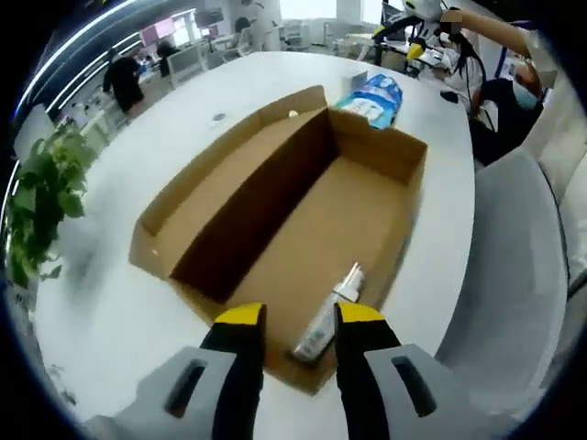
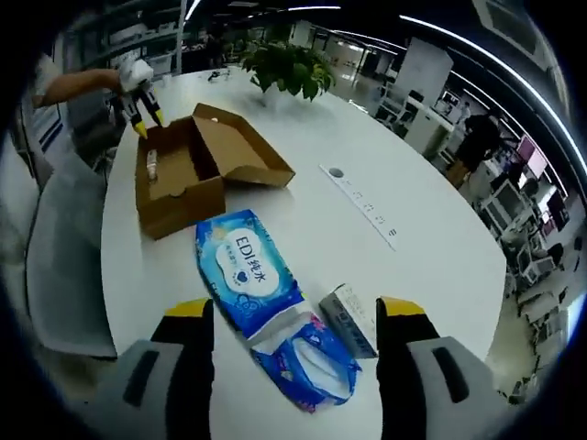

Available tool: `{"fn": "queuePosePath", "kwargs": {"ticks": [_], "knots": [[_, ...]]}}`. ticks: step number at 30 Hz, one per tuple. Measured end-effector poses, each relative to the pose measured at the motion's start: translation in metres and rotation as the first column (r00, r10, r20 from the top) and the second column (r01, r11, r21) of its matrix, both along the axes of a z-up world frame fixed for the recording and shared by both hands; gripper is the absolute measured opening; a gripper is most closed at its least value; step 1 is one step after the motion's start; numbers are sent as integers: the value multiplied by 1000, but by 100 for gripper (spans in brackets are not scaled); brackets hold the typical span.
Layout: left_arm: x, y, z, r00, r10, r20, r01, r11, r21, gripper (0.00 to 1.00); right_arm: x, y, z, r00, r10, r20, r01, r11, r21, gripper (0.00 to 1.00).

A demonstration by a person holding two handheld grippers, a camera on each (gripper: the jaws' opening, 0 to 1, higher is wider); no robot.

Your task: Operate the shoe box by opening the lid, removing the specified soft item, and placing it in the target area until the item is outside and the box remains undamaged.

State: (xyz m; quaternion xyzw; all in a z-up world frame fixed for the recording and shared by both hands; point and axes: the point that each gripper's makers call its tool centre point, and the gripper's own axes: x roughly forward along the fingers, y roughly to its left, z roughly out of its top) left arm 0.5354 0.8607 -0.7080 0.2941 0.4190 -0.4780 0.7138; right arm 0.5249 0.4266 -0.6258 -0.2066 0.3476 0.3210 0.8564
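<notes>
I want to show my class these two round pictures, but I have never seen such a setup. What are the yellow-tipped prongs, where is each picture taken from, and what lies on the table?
A person holds a two-jaw gripper in each hand; a camera rides on each, looking along its jaws. In the left gripper view, the left gripper stands open over an open cardboard shoe box, where a small spray bottle lies. In the right gripper view, the right gripper is open above a blue pack of wipes and a small grey box on the white table. Neither holds anything. A potted plant stands further off.
</notes>
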Motion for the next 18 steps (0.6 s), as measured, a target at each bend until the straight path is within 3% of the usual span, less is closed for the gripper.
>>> {"fn": "queuePosePath", "kwargs": {"ticks": [7, 11, 13, 18], "knots": [[0, -9, -10, 989, -141, -55, 144, 988, 56, 34, -25, 18, 10, 999, -45, 18, 44, 997, 66, 83], [-3, -13, -19, 966, -240, -99, 249, 965, 88, 35, -40, 31, 14, 997, -68, 28, 64, 993, 100, 86], [-3, -12, -24, 960, -248, -130, 262, 959, 106, 35, -47, 38, 18, 997, -78, 30, 73, 990, 123, 88], [-2, -8, -36, 926, -323, -194, 355, 921, 162, 39, -61, 54, 31, 991, -119, 55, 106, 973, 205, 93]]}}
